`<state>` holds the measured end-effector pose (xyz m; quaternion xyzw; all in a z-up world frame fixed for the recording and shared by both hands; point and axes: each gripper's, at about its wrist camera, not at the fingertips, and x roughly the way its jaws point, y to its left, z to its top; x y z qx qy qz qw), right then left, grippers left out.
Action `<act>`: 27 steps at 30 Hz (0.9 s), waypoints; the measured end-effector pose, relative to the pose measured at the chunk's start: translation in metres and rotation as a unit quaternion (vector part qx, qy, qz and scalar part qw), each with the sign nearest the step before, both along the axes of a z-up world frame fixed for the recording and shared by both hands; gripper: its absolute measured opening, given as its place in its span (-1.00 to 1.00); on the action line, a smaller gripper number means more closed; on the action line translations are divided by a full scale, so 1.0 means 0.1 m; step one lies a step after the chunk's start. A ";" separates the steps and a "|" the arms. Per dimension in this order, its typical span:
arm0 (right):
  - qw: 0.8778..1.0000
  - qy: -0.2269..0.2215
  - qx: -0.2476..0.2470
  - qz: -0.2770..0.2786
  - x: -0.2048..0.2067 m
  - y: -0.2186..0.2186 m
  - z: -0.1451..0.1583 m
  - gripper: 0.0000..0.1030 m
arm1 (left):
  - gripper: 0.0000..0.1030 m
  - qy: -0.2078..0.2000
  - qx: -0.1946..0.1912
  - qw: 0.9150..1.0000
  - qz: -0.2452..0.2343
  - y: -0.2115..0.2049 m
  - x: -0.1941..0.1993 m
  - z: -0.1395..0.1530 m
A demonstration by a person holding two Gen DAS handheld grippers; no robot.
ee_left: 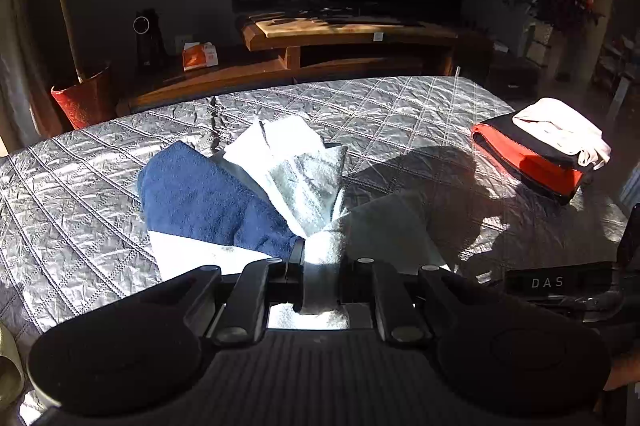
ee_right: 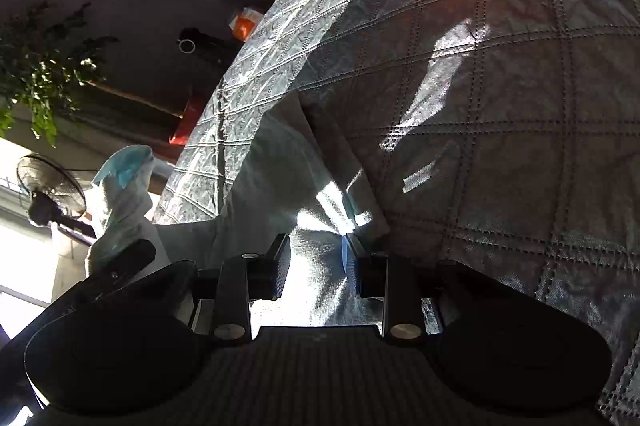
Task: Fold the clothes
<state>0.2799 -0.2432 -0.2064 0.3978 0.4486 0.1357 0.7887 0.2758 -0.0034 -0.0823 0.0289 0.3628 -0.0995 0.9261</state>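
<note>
while sunlight falls across the silver quilted bedspread, the left gripper is clamped on a bunched fold of the pale grey-white towel at the centre of the left wrist frame, beside a crumpled navy blue terry towel. the right gripper pinches the same pale cloth at lower centre of its frame. a folded stack of orange, black and white clothes lies at the right edge.
</note>
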 end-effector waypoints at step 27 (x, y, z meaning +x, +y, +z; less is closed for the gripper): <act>0.993 -0.009 0.004 -0.122 -0.04 -0.34 0.01 -0.64 | -0.38 0.043 -0.062 0.989 -0.126 -0.70 -0.02 -0.23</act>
